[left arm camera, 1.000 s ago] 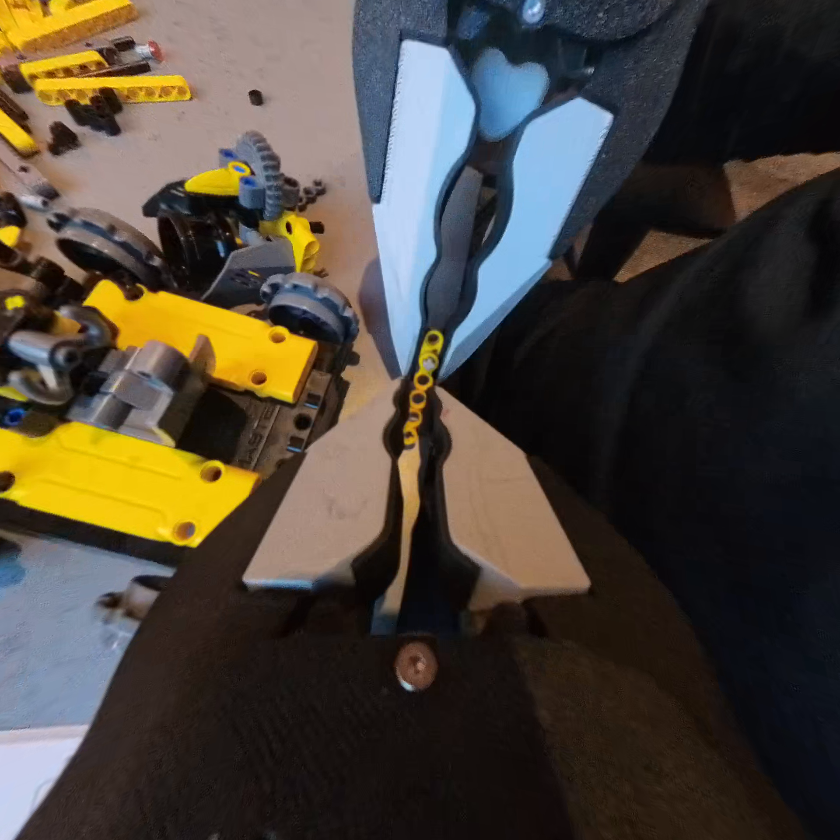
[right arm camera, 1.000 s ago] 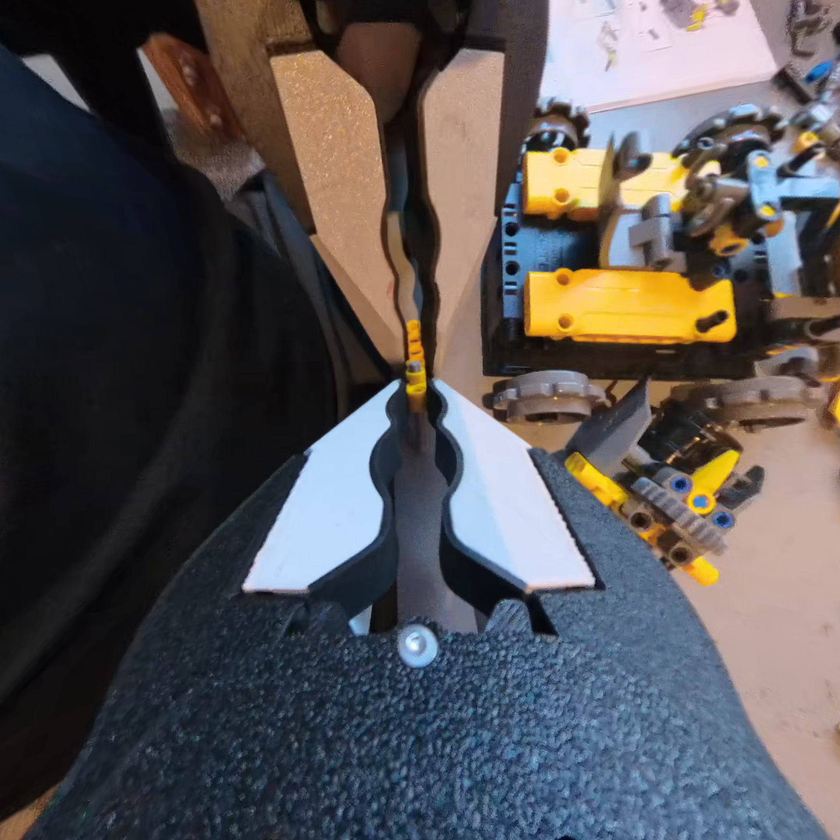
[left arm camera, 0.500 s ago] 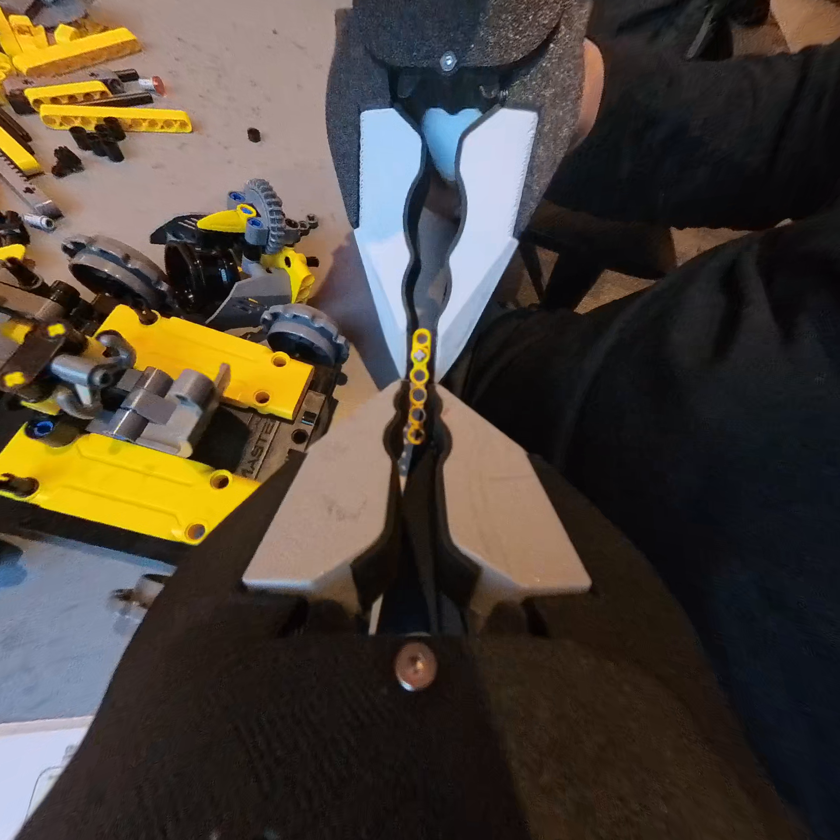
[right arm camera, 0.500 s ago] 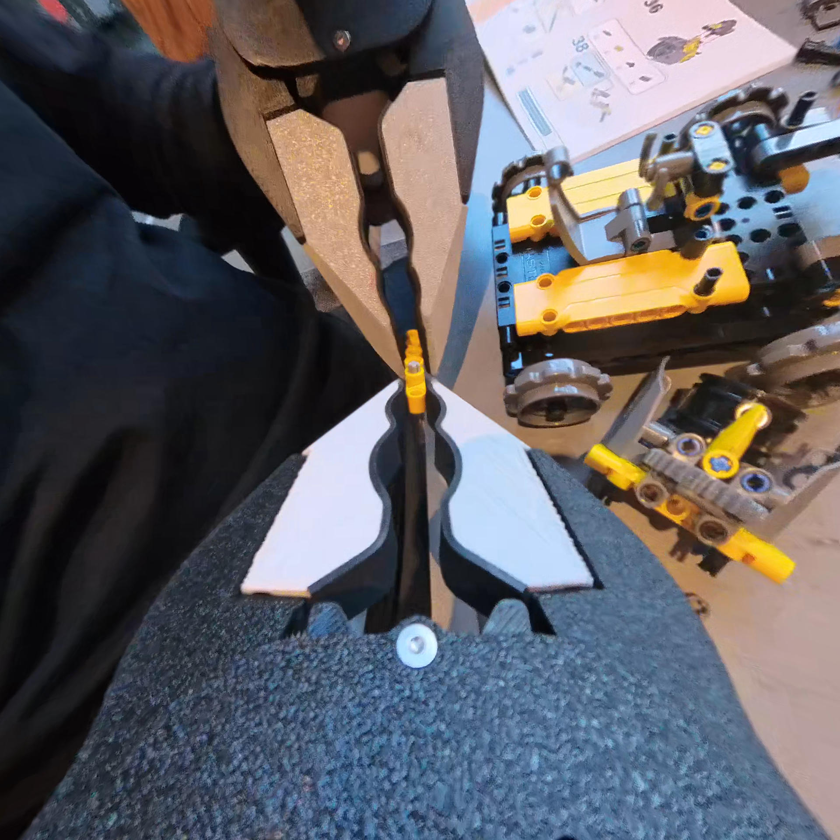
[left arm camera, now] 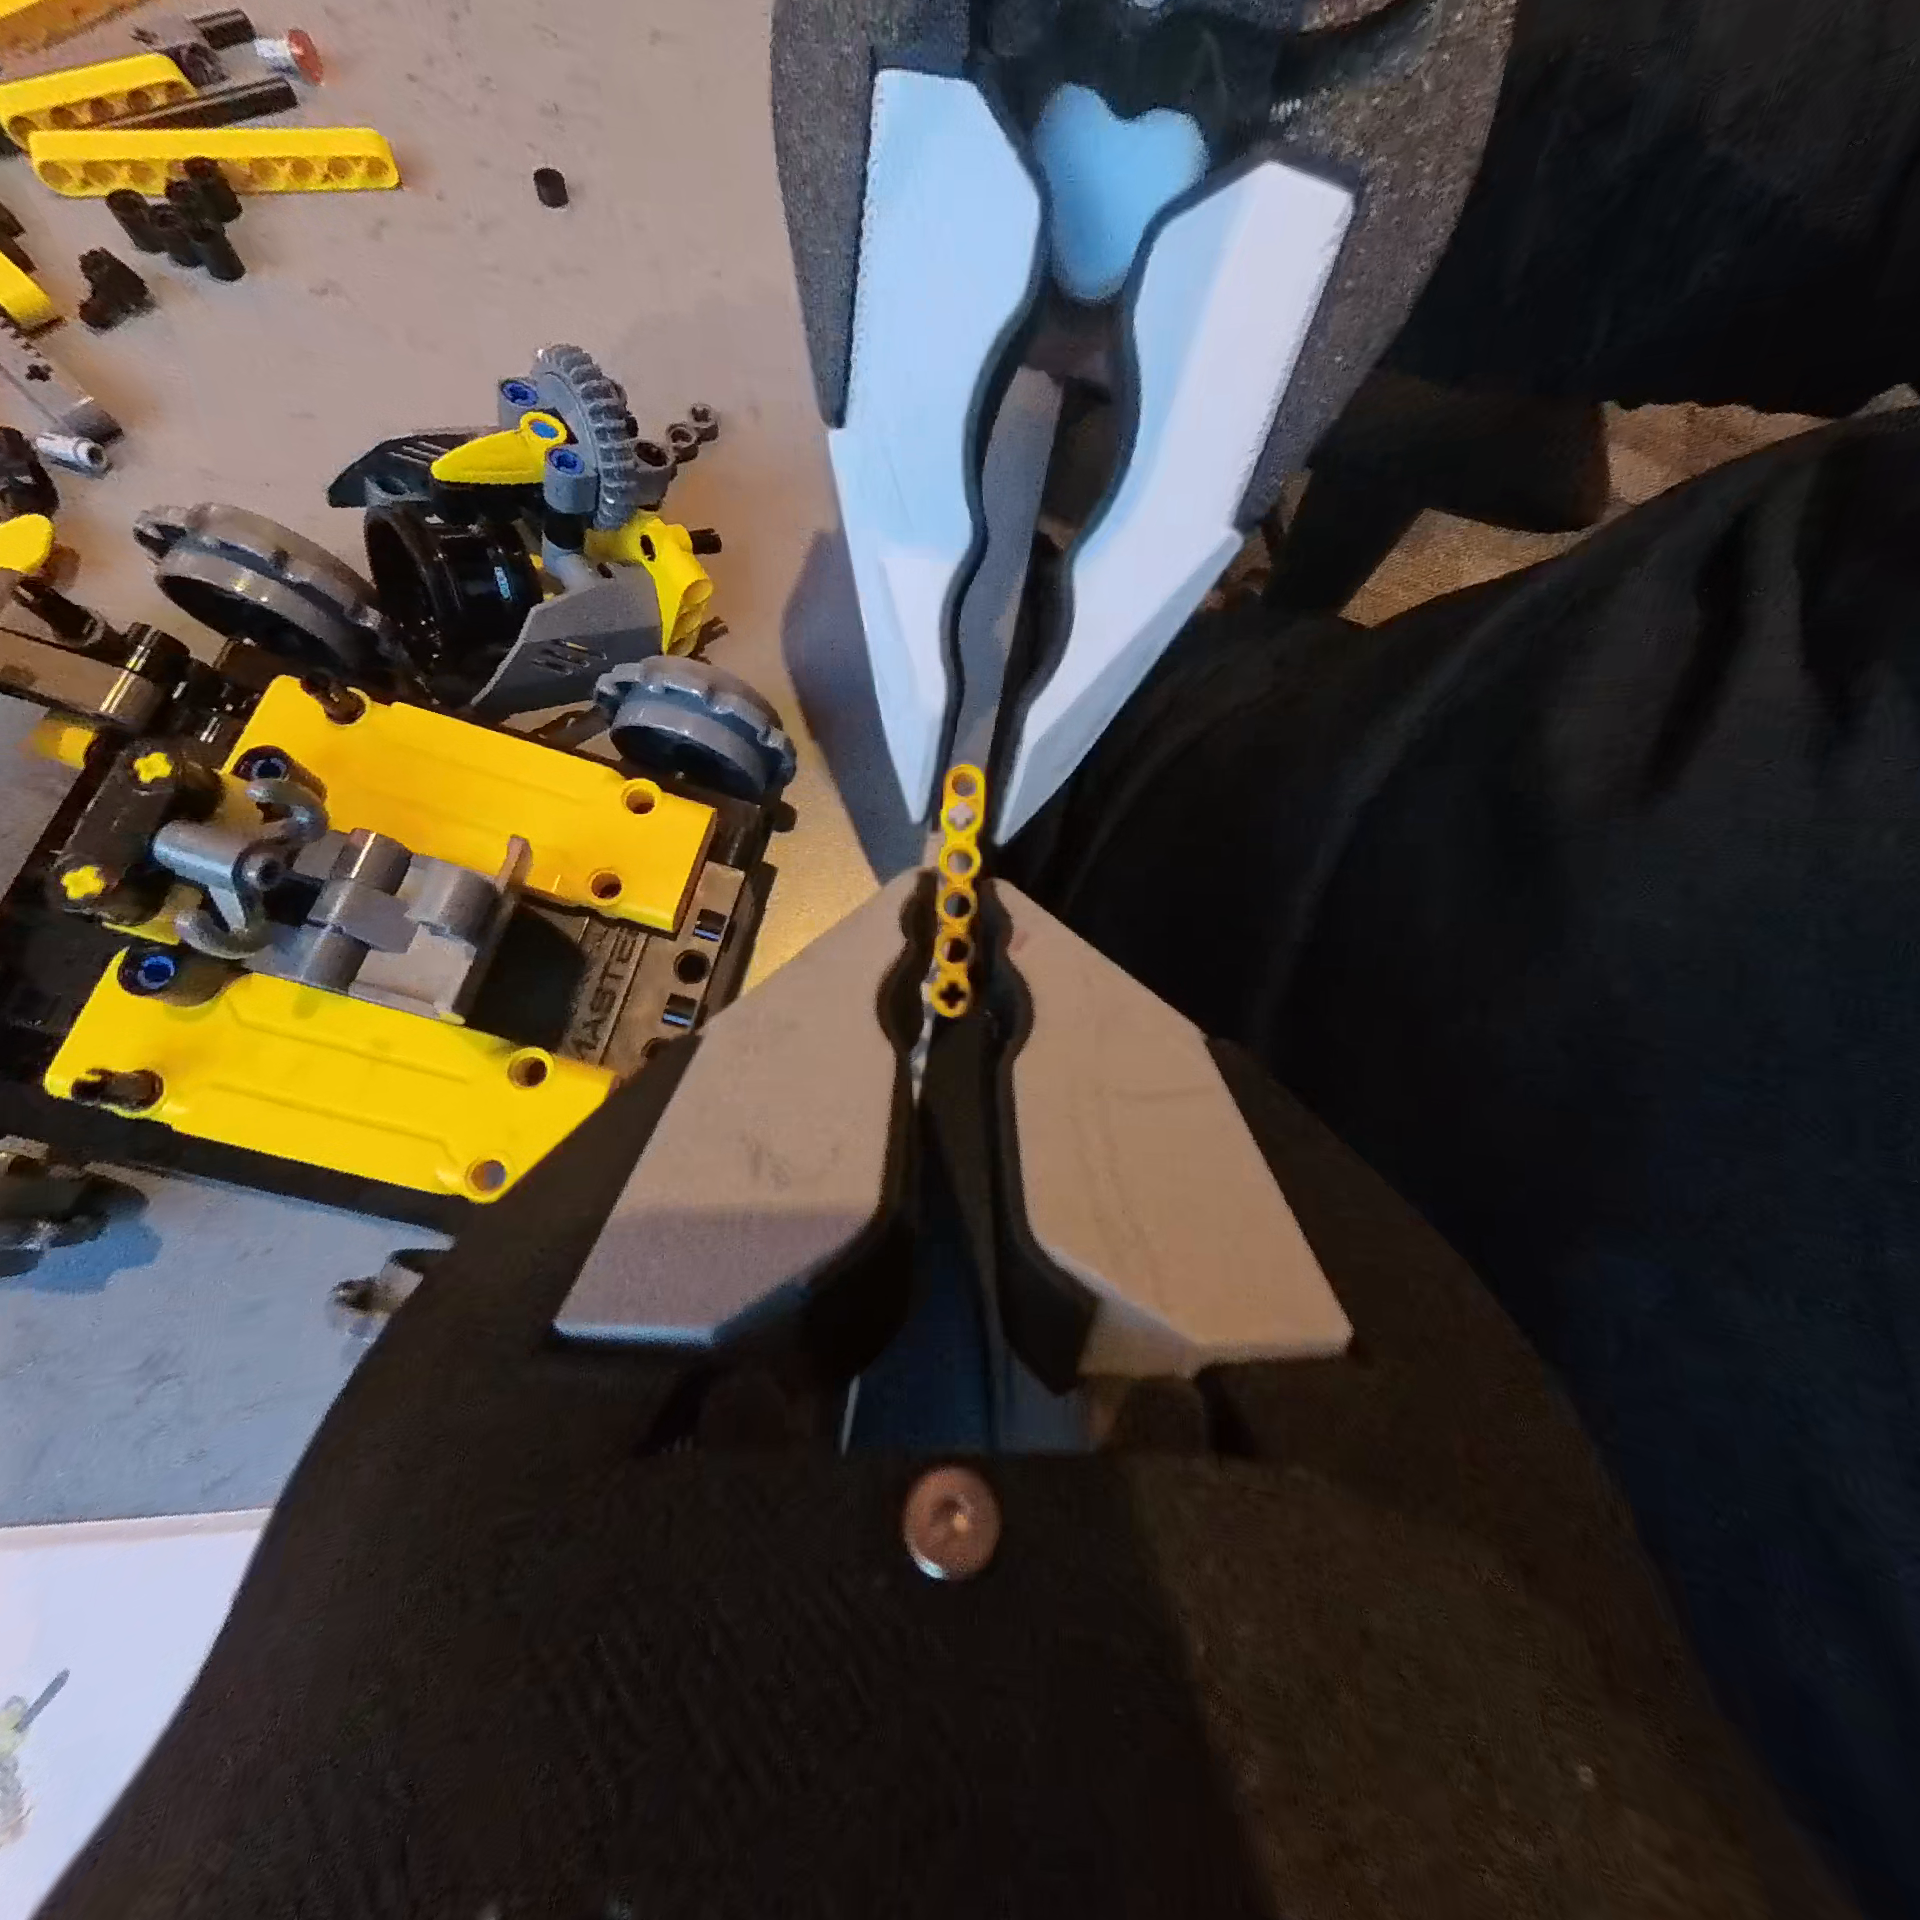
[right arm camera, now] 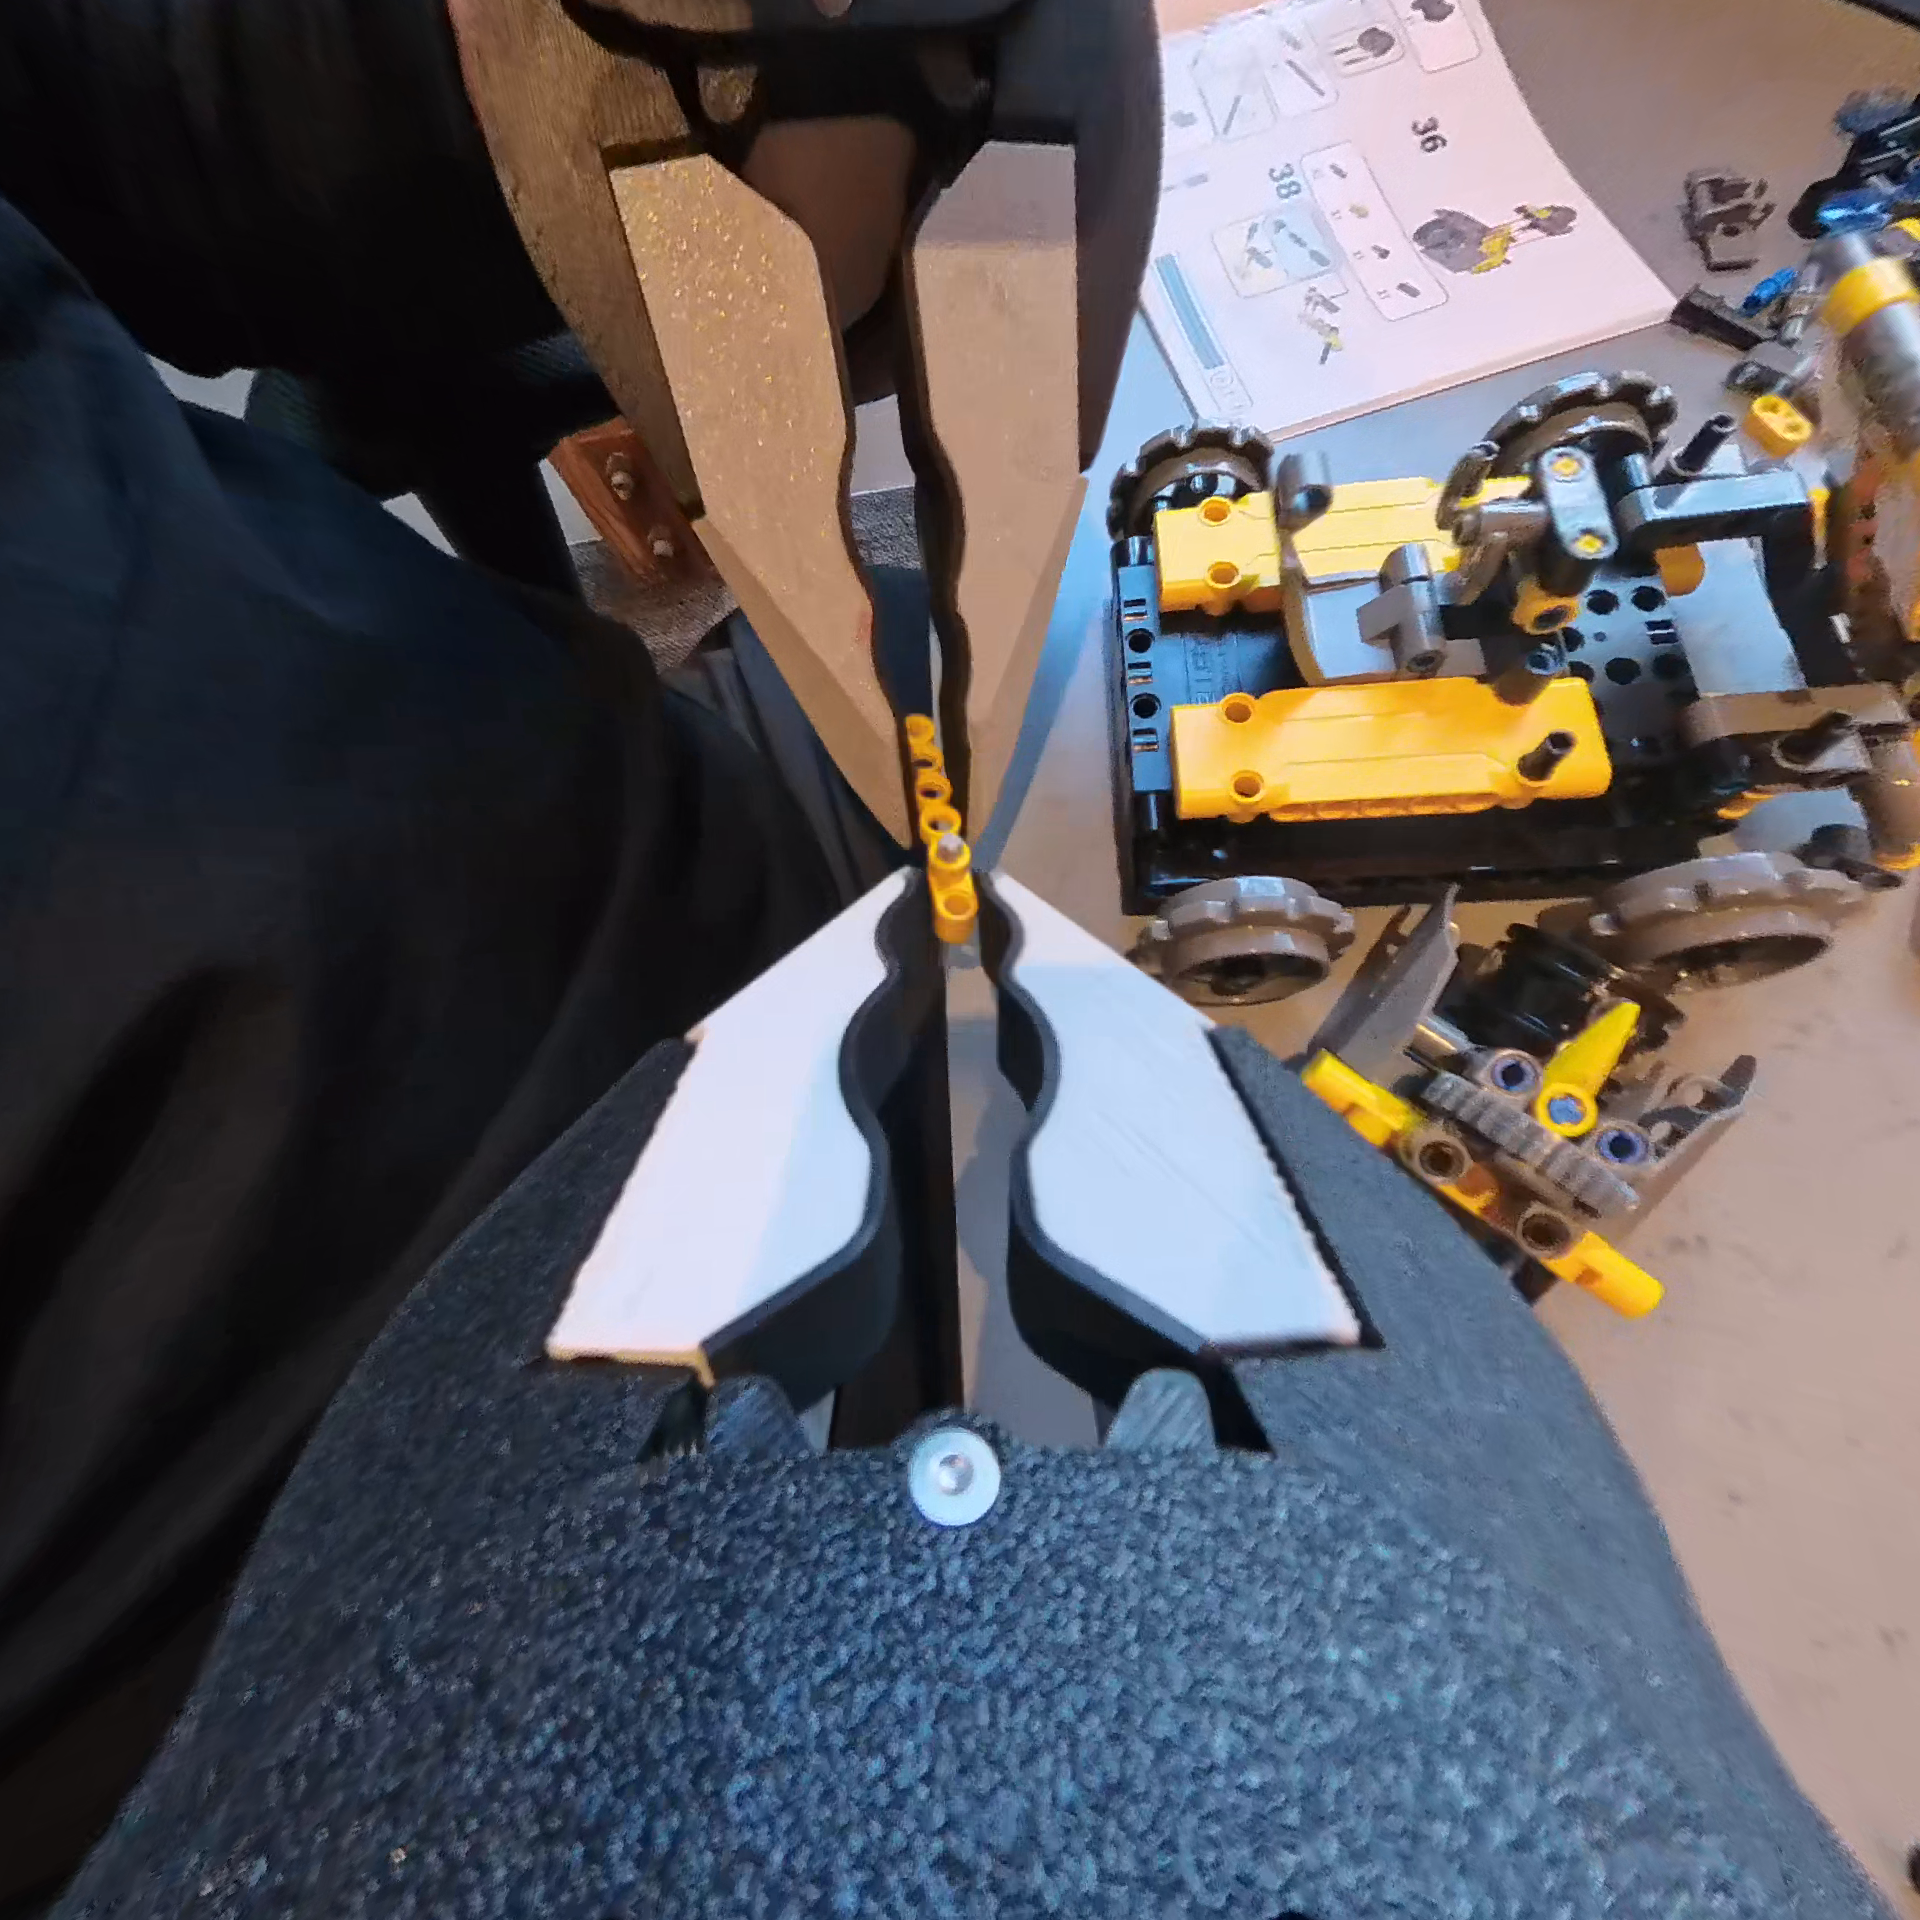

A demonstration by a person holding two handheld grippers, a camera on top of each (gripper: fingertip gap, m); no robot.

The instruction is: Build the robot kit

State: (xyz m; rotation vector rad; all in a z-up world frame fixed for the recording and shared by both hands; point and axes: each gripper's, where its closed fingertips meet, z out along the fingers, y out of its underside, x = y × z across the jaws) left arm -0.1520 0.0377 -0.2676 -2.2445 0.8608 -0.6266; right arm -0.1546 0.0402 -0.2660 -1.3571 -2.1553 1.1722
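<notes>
- Left gripper (left arm camera: pixel 954 914) clamped on near end of small yellow holed beam (left arm camera: pixel 957 896).
- Right gripper (right arm camera: pixel 948 906) pinching opposite end, tip to tip.
- Beyond, half-built yellow-and-black tracked vehicle (right arm camera: pixel 1382 727) on table (left arm camera: pixel 468 291).

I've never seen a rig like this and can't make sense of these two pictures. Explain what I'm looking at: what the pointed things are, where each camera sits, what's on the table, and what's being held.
No robot here: a person in dark clothing holds a two-finger gripper in each hand, each carrying a camera that looks along its fingers. One picture is from the left gripper, the other from the right gripper; each also shows the other gripper opposite it, tip to tip. Both are shut on the same thin yellow beam with a row of holes, one at each end. A small grey pin sits in one hole. On the table lie a partly built yellow and black toy vehicle, a small geared sub-assembly, loose yellow beams and an open instruction booklet.
</notes>
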